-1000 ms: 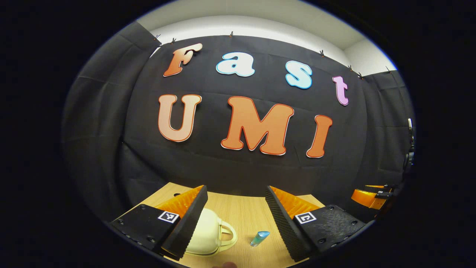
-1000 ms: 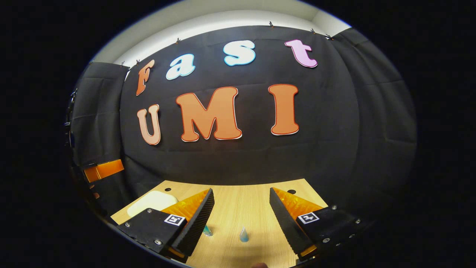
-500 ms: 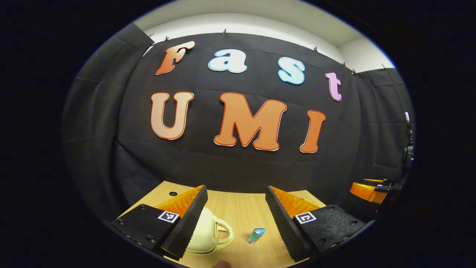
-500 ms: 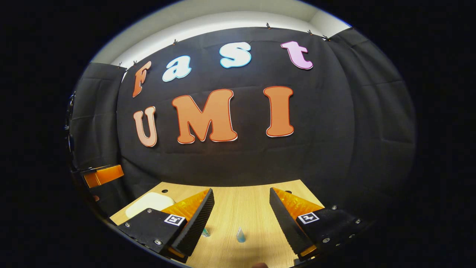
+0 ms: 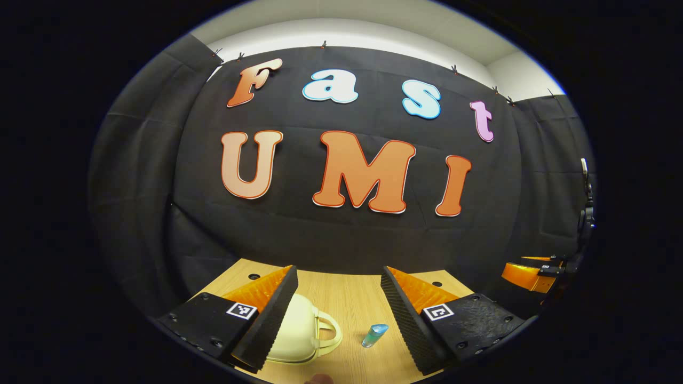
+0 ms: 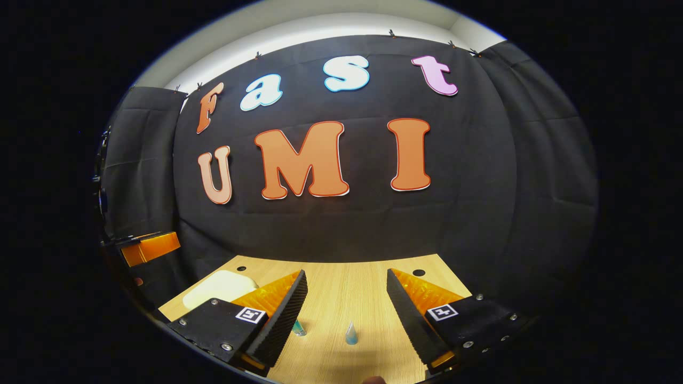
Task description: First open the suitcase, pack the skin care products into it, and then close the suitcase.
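Note:
A small cream suitcase [image 5: 299, 333] with a handle lies closed on the wooden table [image 5: 347, 298], partly behind my left gripper's left finger. A little clear blue bottle [image 5: 375, 335] lies to its right. My left gripper [image 5: 338, 312] hangs open above both, nothing between its fingers. In the right gripper view the suitcase [image 6: 219, 287] sits at the far left, one small bottle [image 6: 350, 334] stands between the fingers, and another bottle [image 6: 298, 328] peeks from behind the left finger. My right gripper [image 6: 346, 310] is open and holds nothing.
The wooden table [image 6: 341, 288] ends at the black cloth wall behind it and has small round holes near its back corners. The other gripper shows at the right edge [image 5: 525, 274] of the left gripper view and at the left edge [image 6: 149, 248] of the right gripper view.
Both views have shifted only slightly, first a little left, then back to the right. Suitcase and bottles have not moved. Both grippers stay open.

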Motion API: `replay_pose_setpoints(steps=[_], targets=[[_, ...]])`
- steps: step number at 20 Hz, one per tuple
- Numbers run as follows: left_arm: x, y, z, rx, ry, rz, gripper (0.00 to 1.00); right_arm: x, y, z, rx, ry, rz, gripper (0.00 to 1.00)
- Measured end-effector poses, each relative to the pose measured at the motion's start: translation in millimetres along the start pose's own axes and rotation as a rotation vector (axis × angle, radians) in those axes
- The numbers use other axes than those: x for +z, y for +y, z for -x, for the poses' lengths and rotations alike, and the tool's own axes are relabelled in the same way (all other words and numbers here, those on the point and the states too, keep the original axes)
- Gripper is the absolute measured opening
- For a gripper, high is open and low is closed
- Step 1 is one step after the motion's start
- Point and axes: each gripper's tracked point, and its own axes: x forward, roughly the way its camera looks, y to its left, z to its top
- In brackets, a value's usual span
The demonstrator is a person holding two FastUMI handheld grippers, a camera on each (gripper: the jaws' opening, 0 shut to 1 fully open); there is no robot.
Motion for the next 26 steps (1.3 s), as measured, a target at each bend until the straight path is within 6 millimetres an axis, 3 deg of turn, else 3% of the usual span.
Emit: replay_pose_setpoints(steps=[5, 9, 11, 14, 18, 22, 26], targets=[[-30.7, 6.5, -12.4, 0.036, 0.047, -0.130, 0.97, -20.9, -6.2, -1.5, -0.006, 0.047, 0.006, 0.94], [-76.1, -5.2, -29.8, 0.000, 0.124, -0.285, 0.97, -42.2, -13.5, -3.6, -0.004, 0.107, -0.010, 0.94], [-105.3, -8.2, -38.9, -0.012, 0.182, -0.385, 0.98, -53.5, -18.9, -3.7, -0.008, 0.135, -0.017, 0.94], [-167.9, -11.6, -51.0, -0.067, 0.325, -0.534, 0.98, -73.6, -30.1, -5.6, -0.022, 0.183, -0.024, 0.94], [-231.9, -2.9, -58.3, -0.107, 0.462, -0.725, 0.98, -96.9, -55.1, -6.0, -0.058, 0.243, -0.047, 0.95], [-258.0, 9.7, -73.7, -0.063, 0.498, -0.909, 0.99, -115.1, -80.1, -5.5, -0.089, 0.288, -0.067, 0.95], [-274.9, 6.3, -83.9, -0.060, 0.522, -1.030, 0.98, -126.1, -98.3, -6.1, -0.105, 0.322, -0.096, 0.95]])
